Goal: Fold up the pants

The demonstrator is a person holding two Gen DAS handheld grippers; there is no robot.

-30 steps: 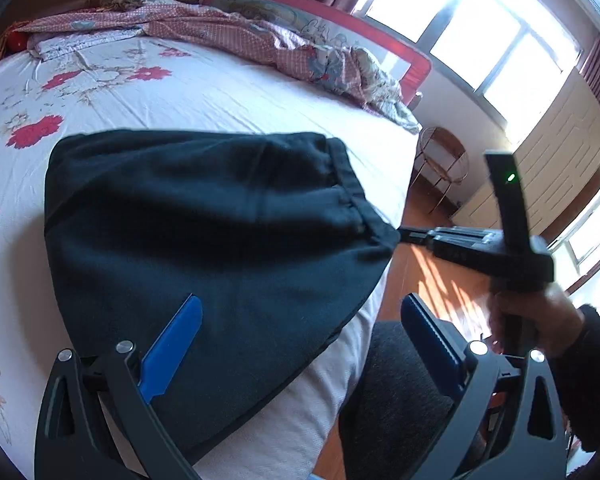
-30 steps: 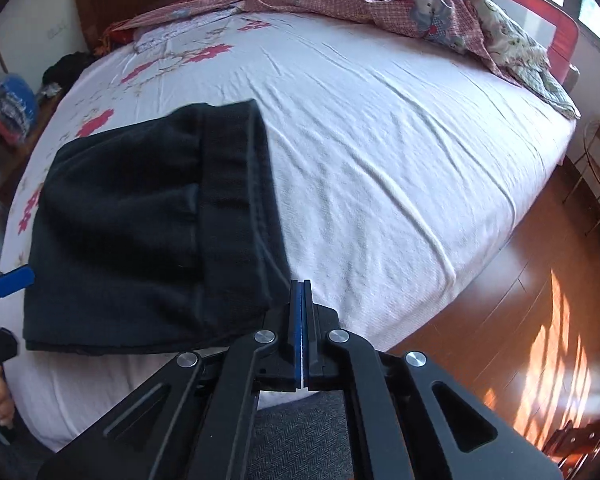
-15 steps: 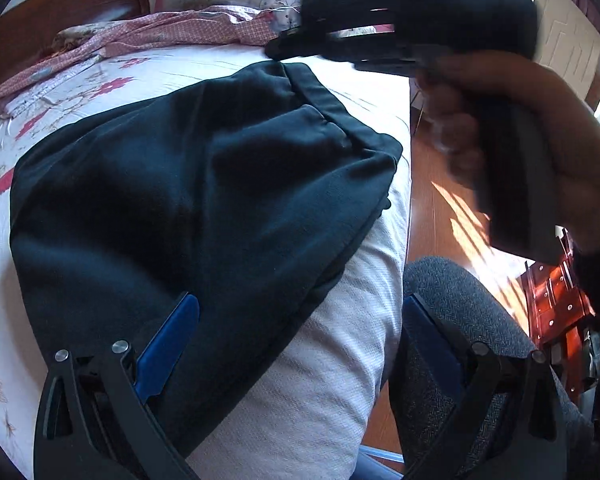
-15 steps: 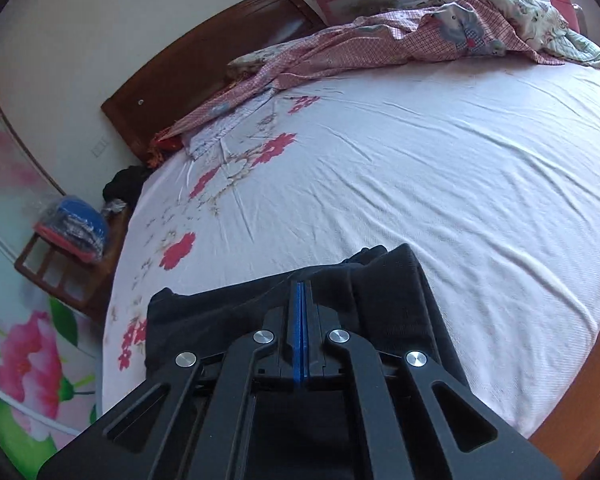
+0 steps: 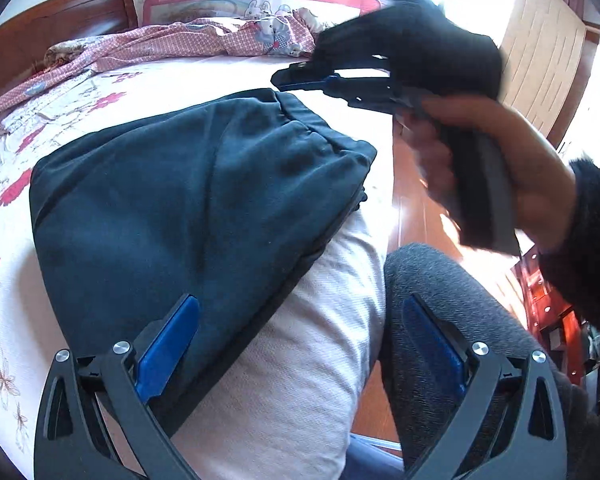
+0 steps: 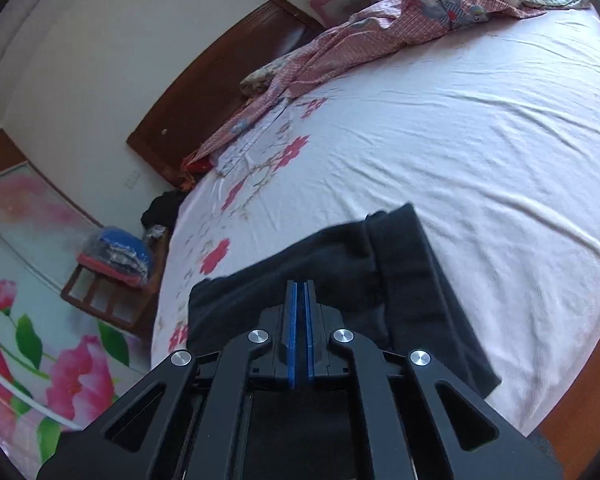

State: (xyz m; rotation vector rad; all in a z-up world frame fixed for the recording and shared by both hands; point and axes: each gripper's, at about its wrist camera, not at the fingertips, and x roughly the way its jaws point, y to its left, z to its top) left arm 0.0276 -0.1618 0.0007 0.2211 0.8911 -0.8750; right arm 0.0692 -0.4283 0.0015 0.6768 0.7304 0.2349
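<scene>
The dark pants [image 5: 188, 208] lie folded in a compact stack at the near edge of the bed, waistband to the right. They also show in the right wrist view [image 6: 340, 272]. My left gripper [image 5: 300, 344] is open and empty, its left finger over the stack's near edge, its right finger over a grey-clad knee. My right gripper [image 6: 299, 300] is shut with nothing between its pads and hovers above the stack. It also shows in the left wrist view [image 5: 296, 79], held above the waistband.
The bed sheet [image 6: 460, 128] is white with red flowers. A pink checked quilt [image 5: 172, 42] lies bunched at the far side by the headboard [image 6: 220, 80]. A wooden stool with folded clothes [image 6: 116, 264] stands beside the bed. Wooden floor [image 5: 416, 216] lies to the right.
My right gripper let go of the waistband corner, rose and swung left over the stack, staying shut. My left gripper shifted slightly nearer the bed edge and stays open.
</scene>
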